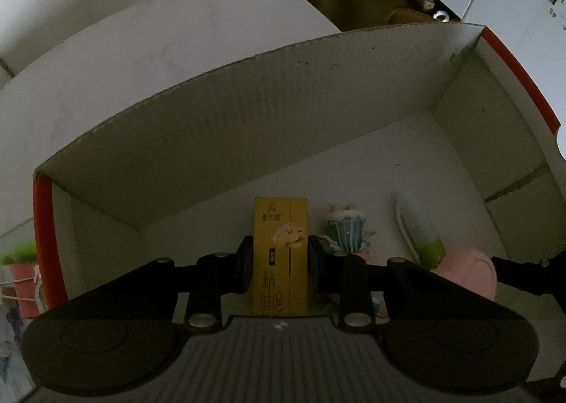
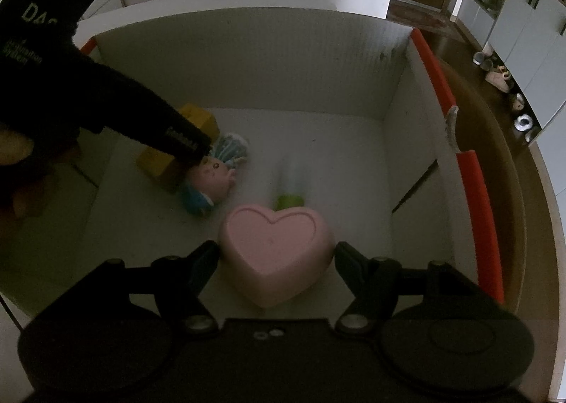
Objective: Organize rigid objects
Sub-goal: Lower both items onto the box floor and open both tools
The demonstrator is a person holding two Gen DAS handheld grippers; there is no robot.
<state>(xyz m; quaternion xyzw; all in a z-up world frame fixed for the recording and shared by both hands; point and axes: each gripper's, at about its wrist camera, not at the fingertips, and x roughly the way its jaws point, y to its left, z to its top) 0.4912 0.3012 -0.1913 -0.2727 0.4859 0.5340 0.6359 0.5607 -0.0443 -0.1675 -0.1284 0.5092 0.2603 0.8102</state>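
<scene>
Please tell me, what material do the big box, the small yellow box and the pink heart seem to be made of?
Big box: corrugated cardboard, matte white inside; fine ribs show on the wall and along its top edge.
Small yellow box: probably thin printed carton; sharp folded edges, a seam, a slight sheen.
Pink heart: looks like moulded plastic or silicone, smooth and matte, with rounded edges; the pictures leave open which.

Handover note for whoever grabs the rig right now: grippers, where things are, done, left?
Left hand-held gripper: shut on the yellow carton, down inside the cardboard box.
Right hand-held gripper: around the pink heart-shaped box, low in the box; contact unclear.
Already inside: doll figurine, white bottle with green cap.
Left: release carton and heart box. More items outside cannot be seen.
</scene>
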